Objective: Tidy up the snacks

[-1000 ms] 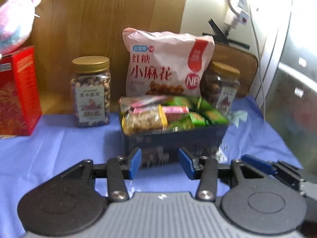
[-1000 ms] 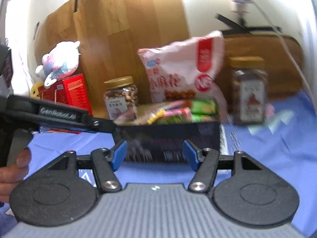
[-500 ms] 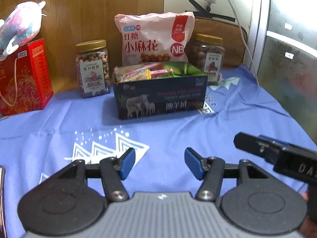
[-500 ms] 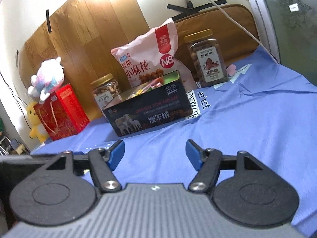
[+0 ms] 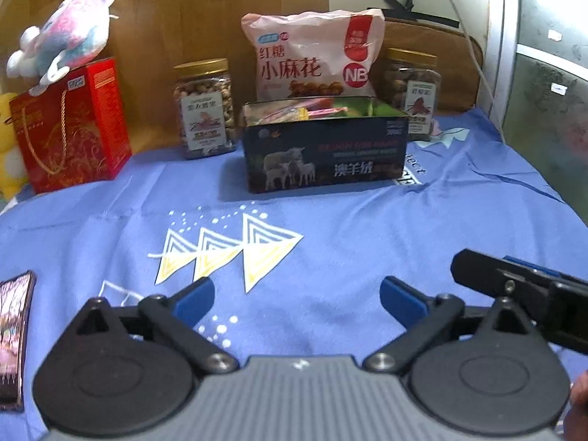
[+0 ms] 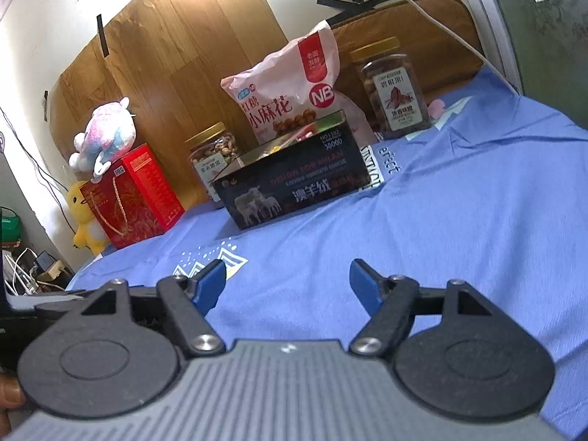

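Both wrist views look low across the blue printed cloth (image 5: 330, 257), well back. Both share the dark open-topped box (image 5: 327, 154) (image 6: 294, 183); the right view is tilted.

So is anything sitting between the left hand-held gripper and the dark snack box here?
Nothing visible does. The left hand-held gripper is open and empty, and only bare blue cloth with its triangle print lies between it and the dark snack box. The phone lies off to the left edge.
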### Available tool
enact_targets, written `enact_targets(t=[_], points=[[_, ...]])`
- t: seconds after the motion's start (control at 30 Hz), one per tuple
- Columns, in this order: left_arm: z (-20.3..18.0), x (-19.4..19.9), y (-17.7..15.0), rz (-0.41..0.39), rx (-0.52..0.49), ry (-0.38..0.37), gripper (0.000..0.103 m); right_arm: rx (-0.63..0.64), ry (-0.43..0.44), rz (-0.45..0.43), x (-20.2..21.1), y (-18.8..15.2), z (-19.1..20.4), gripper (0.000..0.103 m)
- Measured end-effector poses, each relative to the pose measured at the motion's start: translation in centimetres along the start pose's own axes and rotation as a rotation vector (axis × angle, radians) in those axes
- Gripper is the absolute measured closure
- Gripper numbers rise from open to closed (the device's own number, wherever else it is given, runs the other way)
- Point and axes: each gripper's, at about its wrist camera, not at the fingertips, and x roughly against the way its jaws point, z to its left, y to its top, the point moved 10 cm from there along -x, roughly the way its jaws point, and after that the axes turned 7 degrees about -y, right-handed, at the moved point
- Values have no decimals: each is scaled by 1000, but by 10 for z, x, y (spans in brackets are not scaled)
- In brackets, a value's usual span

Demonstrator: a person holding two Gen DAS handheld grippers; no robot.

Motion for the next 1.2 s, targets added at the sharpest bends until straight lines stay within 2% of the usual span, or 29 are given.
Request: enact_targets(t=[0.4, 0.7, 1.03, 1.2], points=[[13, -17, -16, 76, -3, 91, 0, -28, 6, 67, -12, -13, -6, 22], [16, -29, -20, 92, -6, 102, 0, -51, -10, 84, -18, -16, -10, 21], [17, -28, -16, 68, -12, 111, 0, -67, -42, 43, -14, -11, -13, 21], [21, -24, -11, 44, -20, 156, 0, -68, -48, 32, -14, -10, -12, 21]])
